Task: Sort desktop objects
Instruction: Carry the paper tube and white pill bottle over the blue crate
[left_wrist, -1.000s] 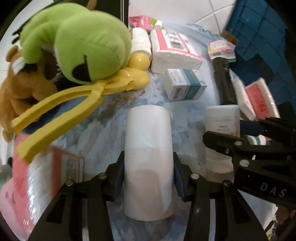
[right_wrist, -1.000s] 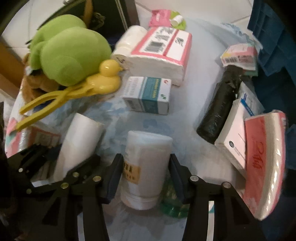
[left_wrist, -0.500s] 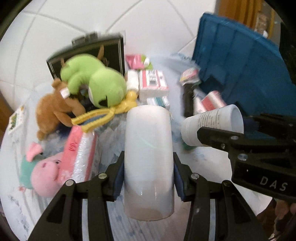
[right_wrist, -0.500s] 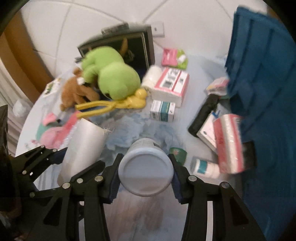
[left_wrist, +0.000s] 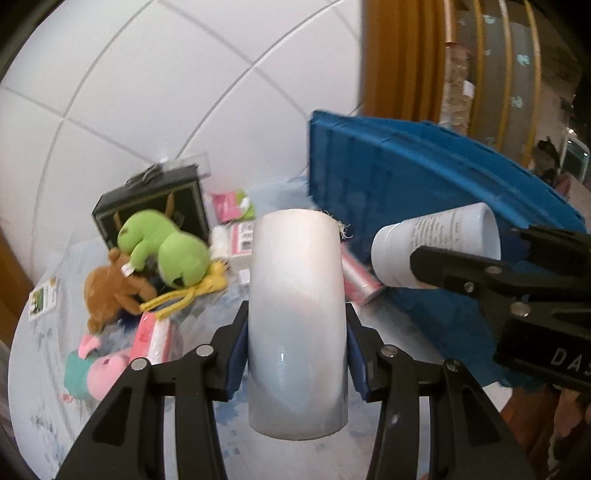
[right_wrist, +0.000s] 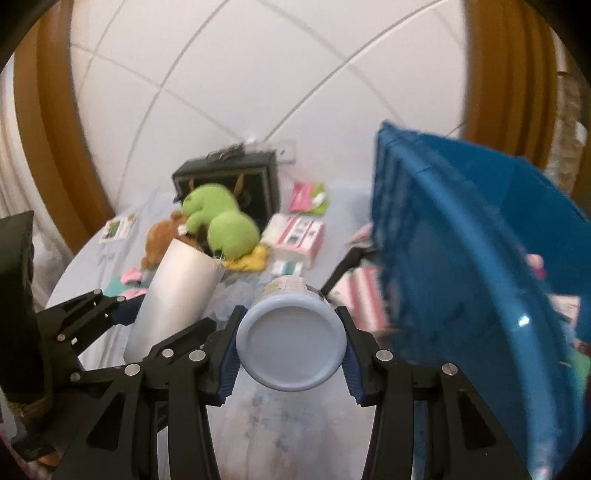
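My left gripper (left_wrist: 297, 354) is shut on a white roll (left_wrist: 297, 321) and holds it high above the table; the roll also shows in the right wrist view (right_wrist: 177, 291). My right gripper (right_wrist: 291, 349) is shut on a white labelled bottle (right_wrist: 291, 350), base toward the camera, beside the left one; the bottle also shows in the left wrist view (left_wrist: 436, 251). A blue plastic bin (right_wrist: 480, 258) stands at the right, its rim level with the bottle. On the table far below lie a green plush (left_wrist: 162, 254), a brown plush (left_wrist: 110, 295) and pink tissue packs (right_wrist: 299, 240).
A black box (left_wrist: 155, 199) stands at the back against the white tiled wall. A pink and teal plush (left_wrist: 96, 373), yellow tongs (left_wrist: 184, 295) and small packets lie on the pale blue cloth. The bin (left_wrist: 424, 177) holds several items.
Both grippers have risen from the table with the roll and the bottle in them. The table objects have shrunk in view, and the blue bin has come closer at the right.
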